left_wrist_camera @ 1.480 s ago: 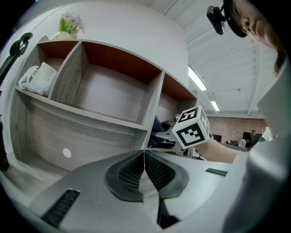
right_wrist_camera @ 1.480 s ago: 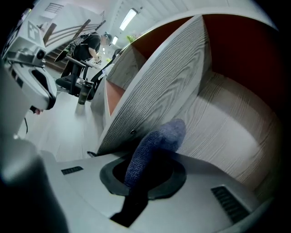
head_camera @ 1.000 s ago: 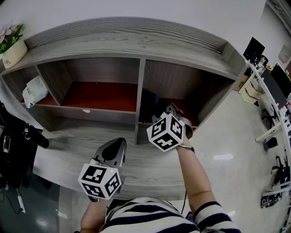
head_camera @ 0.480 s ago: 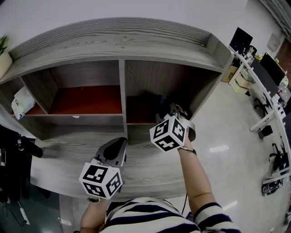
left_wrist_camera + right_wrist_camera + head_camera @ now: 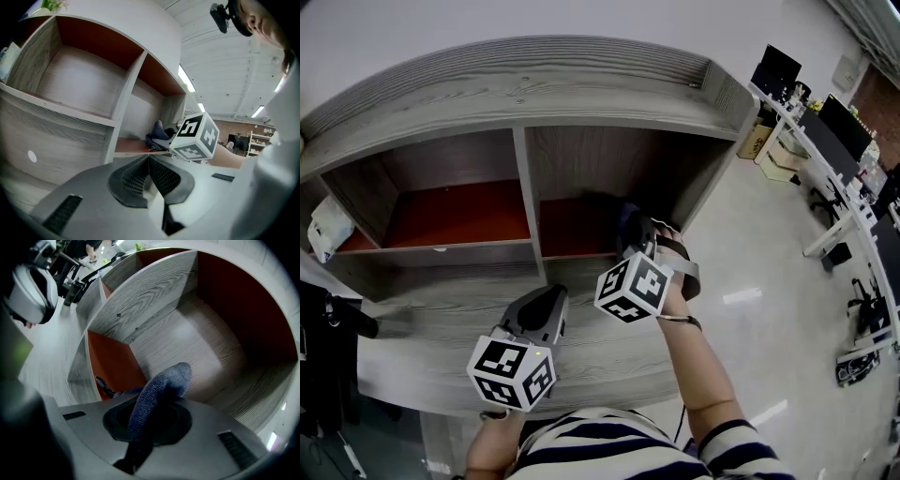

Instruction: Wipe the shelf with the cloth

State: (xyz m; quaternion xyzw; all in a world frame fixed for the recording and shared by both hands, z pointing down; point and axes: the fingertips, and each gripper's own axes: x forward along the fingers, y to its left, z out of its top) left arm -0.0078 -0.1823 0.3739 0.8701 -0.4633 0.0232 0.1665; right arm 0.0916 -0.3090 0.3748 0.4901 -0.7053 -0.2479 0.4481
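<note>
1. Jaws of the right gripper (image 5: 639, 242): clamped on the cloth (image 5: 158, 392), a dark blue knit rag. One fold stands up and forward out of the jaws; the rest bunches below them.
2. Location: the cloth and the right jaws are inside the shelf (image 5: 534, 89), in the compartment just right of the centre divider (image 5: 528, 202). They sit low over its red-brown floor board (image 5: 567, 228), towards the front edge. In the left gripper view the cloth seems to lie on the board, but contact is not confirmed.
3. Jaws of the left gripper (image 5: 536, 317): together, nothing between them. It is held outside the shelf, in front of the divider's foot, over the grey table (image 5: 431, 361).
4. Key relation: the cloth is already at the right jaws, so what matters is where the board lies. From the jaws it runs left to the divider and back to the rear wall. Its long axis goes side to side, from the divider to the end wall.
5. Judgement: the right hand is much the nearer, and a stroke towards the divider should cover the most board. The left gripper is idle and well apart from the cloth.
6. The compartment left of the divider looks bare.
</note>
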